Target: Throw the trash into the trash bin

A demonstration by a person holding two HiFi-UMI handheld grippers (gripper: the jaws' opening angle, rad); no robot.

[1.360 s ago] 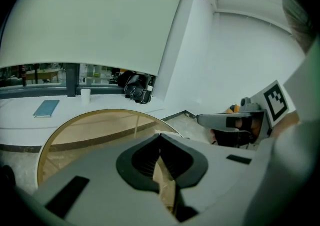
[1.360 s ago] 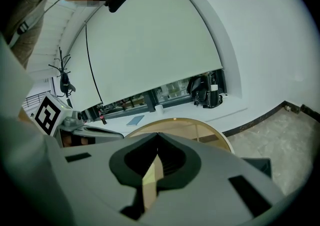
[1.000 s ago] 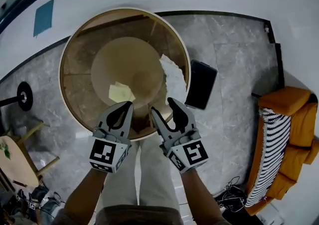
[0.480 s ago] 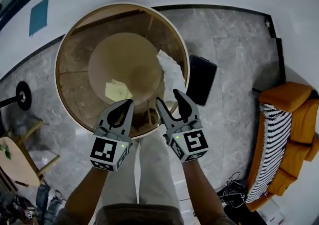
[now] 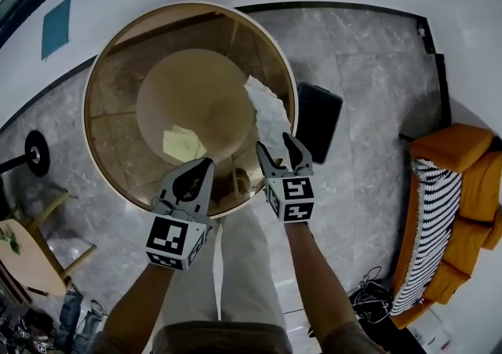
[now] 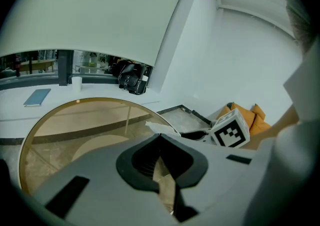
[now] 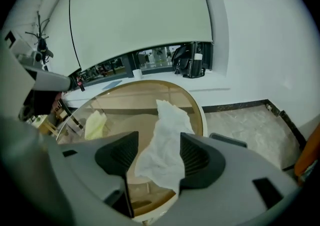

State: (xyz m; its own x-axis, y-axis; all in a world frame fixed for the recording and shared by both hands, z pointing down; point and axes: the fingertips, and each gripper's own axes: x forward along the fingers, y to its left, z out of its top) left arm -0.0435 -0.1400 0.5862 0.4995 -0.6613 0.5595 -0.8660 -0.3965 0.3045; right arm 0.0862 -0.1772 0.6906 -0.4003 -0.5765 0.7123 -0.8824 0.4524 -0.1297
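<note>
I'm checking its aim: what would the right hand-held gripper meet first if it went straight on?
Probably the white tissue at the glass table's rim. The right hand-held gripper has just been opening its jaws; the tissue sits in line between them, ungripped.

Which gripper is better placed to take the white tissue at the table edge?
The right gripper: its jaws, which have just been opening, stand apart and aim at the white tissue. The left gripper is shut and sits nearer the yellow paper.

I log a round glass table (image 5: 118, 93); right, an orange armchair (image 5: 463, 164) bearing a striped cushion (image 5: 427, 235); upper left, a teal book (image 5: 55, 27).
</note>
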